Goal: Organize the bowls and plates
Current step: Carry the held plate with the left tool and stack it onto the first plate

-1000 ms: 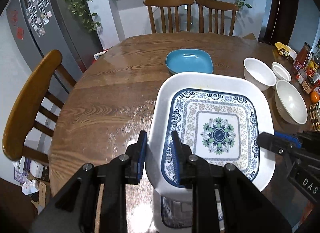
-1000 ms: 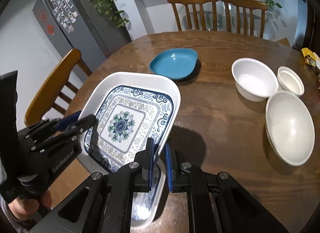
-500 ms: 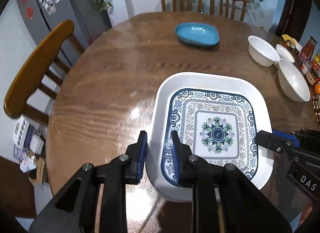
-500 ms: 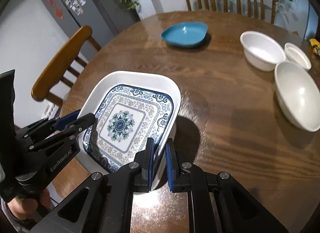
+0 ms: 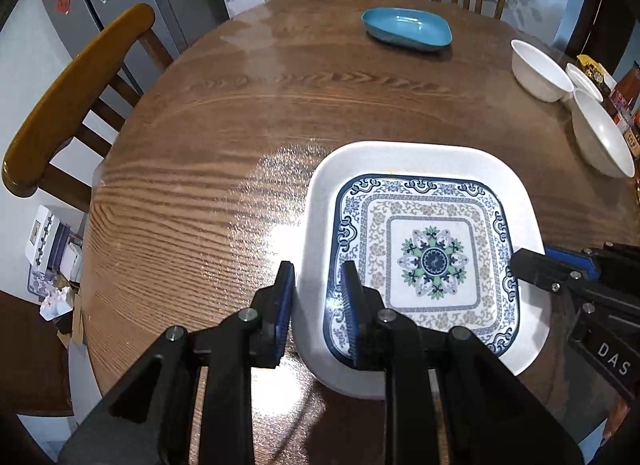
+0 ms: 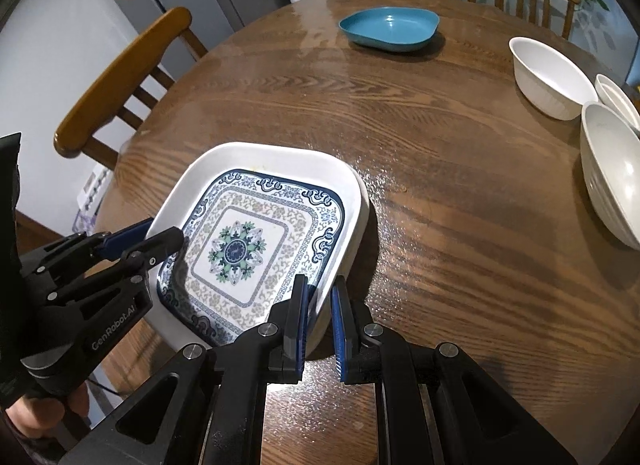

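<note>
A square white plate (image 5: 432, 261) (image 6: 236, 249) with a blue floral pattern sits low at the near side of the round wooden table (image 5: 240, 125) (image 6: 460, 225). Whether it rests on the wood I cannot tell. My left gripper (image 5: 318, 269) (image 6: 160, 235) is shut on its left rim, one finger inside the plate and one outside. On the opposite rim my right gripper (image 6: 319, 285) (image 5: 528, 265) is shut in the same way. A blue dish (image 5: 406, 29) (image 6: 388, 29) lies at the far side of the table.
Three white bowls (image 5: 540, 69) (image 6: 548, 77) of different sizes stand together at the right edge. Packets and bottles (image 5: 624, 89) crowd the edge beyond them. A wooden chair (image 5: 76, 97) (image 6: 120, 77) stands at the left, two more at the back. A hand (image 6: 36, 413) grips the left tool.
Both grippers have come down with the plate, which now sits much closer to the tabletop. Its reflection underneath no longer shows. The grips have not changed.
</note>
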